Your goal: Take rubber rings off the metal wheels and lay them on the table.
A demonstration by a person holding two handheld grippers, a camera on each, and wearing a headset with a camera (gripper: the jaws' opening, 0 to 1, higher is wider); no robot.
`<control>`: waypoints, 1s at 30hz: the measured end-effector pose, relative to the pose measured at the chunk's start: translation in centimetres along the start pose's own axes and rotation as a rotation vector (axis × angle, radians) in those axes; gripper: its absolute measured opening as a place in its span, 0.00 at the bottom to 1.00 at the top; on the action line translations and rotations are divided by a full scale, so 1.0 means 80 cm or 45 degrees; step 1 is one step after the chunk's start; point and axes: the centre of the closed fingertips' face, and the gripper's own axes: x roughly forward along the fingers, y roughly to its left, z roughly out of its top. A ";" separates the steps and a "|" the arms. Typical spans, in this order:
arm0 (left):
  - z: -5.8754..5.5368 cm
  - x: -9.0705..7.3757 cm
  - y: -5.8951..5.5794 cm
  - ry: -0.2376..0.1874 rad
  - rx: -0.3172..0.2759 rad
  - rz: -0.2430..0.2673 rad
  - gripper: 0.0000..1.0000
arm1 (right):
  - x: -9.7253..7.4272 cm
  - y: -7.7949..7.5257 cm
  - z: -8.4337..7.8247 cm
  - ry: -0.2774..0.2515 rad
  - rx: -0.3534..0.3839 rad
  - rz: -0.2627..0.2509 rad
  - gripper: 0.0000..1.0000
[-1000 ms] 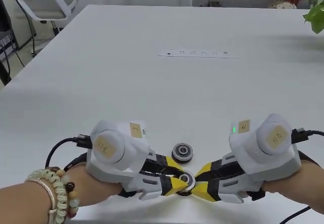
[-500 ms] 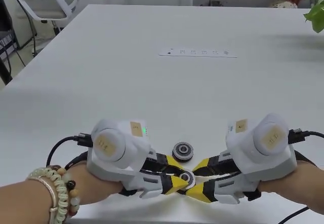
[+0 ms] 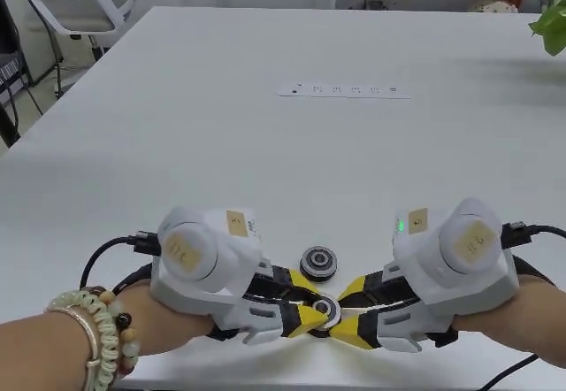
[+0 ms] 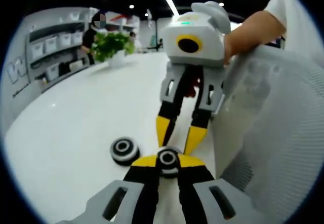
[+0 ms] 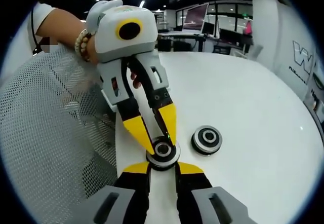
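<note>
Head view: left gripper (image 3: 308, 313) and right gripper (image 3: 343, 314) meet tip to tip over the near edge of the white table (image 3: 265, 143).

Wheel 1 (image 3: 324, 309): metal, dark rubber ring on its rim, caught between the 2 grippers, just above the tabletop.

Left gripper view: own jaws narrow, yellow tips pressed on either side of wheel 1 (image 4: 168, 158). The right gripper (image 4: 177, 139) bears on the wheel's far rim, jaws slightly parted.

Right gripper view: own jaws narrow, tips against wheel 1 (image 5: 163, 151).

Wheel 2 (image 3: 318, 264): flat on the table, just beyond wheel 1, not touching it, ring in place.
</note>
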 end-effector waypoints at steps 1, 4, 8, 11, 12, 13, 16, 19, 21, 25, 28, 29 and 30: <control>0.000 0.000 0.000 0.000 0.000 0.000 0.13 | 0.000 0.000 0.000 0.001 0.003 -0.001 0.16; -0.001 0.000 0.001 0.002 -0.001 0.001 0.13 | -0.007 -0.012 -0.010 0.041 -0.044 -0.065 0.00; -0.001 0.000 0.001 -0.001 -0.001 0.000 0.14 | -0.004 -0.006 -0.009 0.035 -0.006 -0.024 0.00; 0.000 0.000 0.001 -0.002 -0.001 0.000 0.14 | -0.004 -0.008 -0.009 0.037 0.022 -0.029 0.00; 0.000 0.000 0.001 -0.002 -0.001 0.001 0.14 | -0.004 -0.008 -0.009 0.039 0.046 -0.030 0.00; 0.000 0.000 0.001 -0.002 -0.002 0.003 0.14 | -0.004 -0.009 -0.010 0.045 0.104 -0.035 0.00; 0.000 0.001 0.002 -0.001 -0.004 0.006 0.14 | -0.005 -0.012 -0.011 0.049 0.274 -0.038 0.00; 0.000 0.000 0.002 -0.001 -0.004 0.009 0.13 | -0.008 -0.015 -0.010 0.015 0.488 -0.030 0.00; 0.000 0.000 0.002 -0.001 -0.004 0.009 0.13 | -0.009 -0.019 -0.011 -0.016 0.692 -0.018 0.00; 0.000 0.000 0.002 -0.001 -0.003 0.009 0.13 | -0.014 -0.024 0.000 -0.105 0.936 0.013 0.00; 0.000 0.000 0.002 -0.001 -0.004 0.010 0.13 | -0.015 -0.025 0.001 -0.120 1.050 0.038 0.00; 0.000 0.000 0.002 -0.001 -0.003 0.010 0.13 | -0.015 -0.026 0.001 -0.121 1.025 0.037 0.00; 0.000 0.000 0.002 -0.001 -0.004 0.010 0.13 | -0.015 -0.022 0.003 -0.119 1.019 0.035 0.00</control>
